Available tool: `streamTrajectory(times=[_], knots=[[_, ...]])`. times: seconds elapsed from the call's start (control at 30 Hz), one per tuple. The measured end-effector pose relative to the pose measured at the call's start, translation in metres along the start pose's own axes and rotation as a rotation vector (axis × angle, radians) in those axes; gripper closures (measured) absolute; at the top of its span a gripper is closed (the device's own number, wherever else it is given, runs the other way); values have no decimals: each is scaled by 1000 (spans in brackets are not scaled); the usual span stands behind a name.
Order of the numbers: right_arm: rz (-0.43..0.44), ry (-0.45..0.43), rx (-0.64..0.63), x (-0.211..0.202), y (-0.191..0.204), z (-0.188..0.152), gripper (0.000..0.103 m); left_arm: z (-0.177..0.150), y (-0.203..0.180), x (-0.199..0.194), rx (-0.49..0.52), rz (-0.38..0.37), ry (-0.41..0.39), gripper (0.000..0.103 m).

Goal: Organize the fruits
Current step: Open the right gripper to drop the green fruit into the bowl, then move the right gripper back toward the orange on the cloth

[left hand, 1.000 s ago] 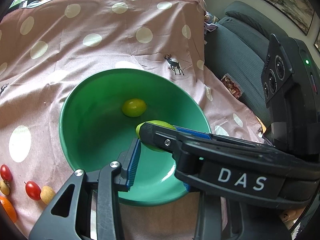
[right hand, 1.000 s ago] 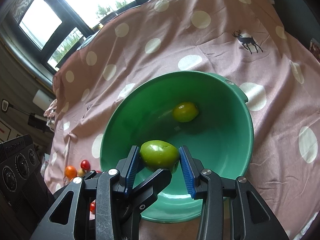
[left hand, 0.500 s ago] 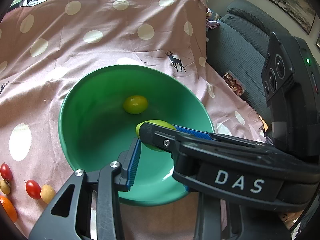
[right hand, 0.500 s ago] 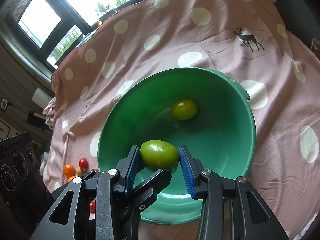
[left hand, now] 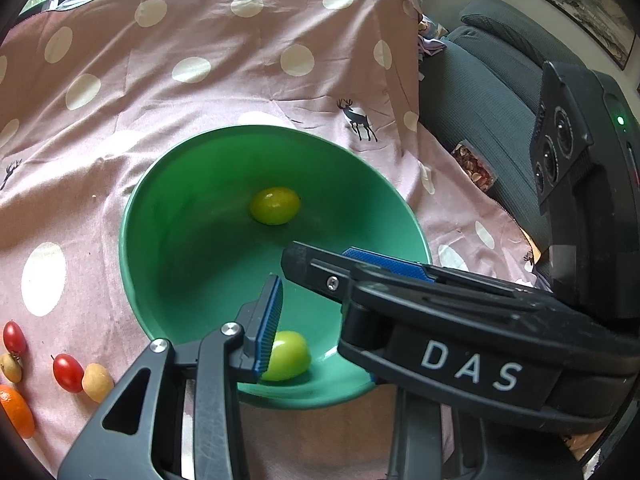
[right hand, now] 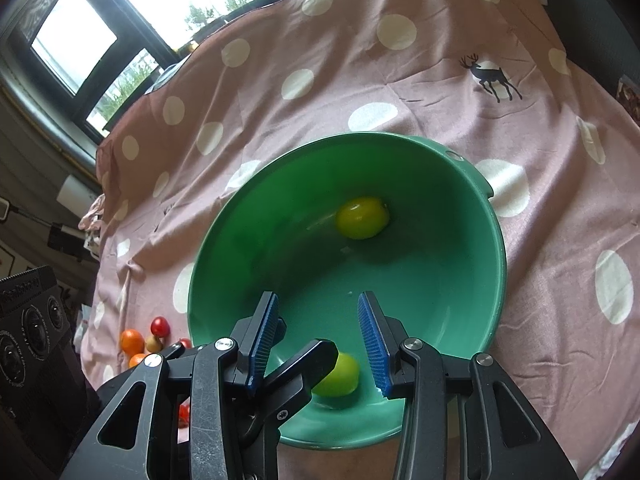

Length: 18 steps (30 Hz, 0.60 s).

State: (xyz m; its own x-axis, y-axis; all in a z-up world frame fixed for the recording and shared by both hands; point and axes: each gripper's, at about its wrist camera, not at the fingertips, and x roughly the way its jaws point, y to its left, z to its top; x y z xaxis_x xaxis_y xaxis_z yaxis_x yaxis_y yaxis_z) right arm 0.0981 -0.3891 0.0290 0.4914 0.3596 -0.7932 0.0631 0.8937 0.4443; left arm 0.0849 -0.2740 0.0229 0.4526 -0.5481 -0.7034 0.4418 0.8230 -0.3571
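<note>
Green bowl sits on the dotted cloth in my left view. The far fruit lies at its bottom; the near fruit rests against the near wall, just behind my left fingers. Only one of them shows; they sit close together, holding nothing. My right fingers cross in front. Small tomatoes lie on the cloth, left of the bowl.

In my right view, my right fingers stand apart and empty over the bowl, the near fruit loose below them, partly behind a left finger.
</note>
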Motion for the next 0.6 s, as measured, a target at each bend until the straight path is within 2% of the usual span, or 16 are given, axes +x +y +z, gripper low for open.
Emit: streamTrajectory(times=[0.27,0.3,0.37,0.43,0.5,0.57,0.6], knots=[[-29,-45,22,-12,-2,2,59,2,0,-17,-4,-8,-24,64],[-27,-50,30,-14,-3,2,59,1,1,-20,-3,-3,-32,60],[-34,-66,43,-19,-5,2,51,0,1,-30,7,17,-55,53],[-49,-89,47,-27,-4,2,47,-1,2,-44,7,49,-89,47],[-65,-126,52,-41,-3,1,45,-3,6,-65,13,60,-144,30],[-68,-181,50,-55,0,1,32,-4,13,-87,-3,75,-195,20],[-71,-205,49,-62,2,0,30,-6,18,-100,-15,84,-218,18]])
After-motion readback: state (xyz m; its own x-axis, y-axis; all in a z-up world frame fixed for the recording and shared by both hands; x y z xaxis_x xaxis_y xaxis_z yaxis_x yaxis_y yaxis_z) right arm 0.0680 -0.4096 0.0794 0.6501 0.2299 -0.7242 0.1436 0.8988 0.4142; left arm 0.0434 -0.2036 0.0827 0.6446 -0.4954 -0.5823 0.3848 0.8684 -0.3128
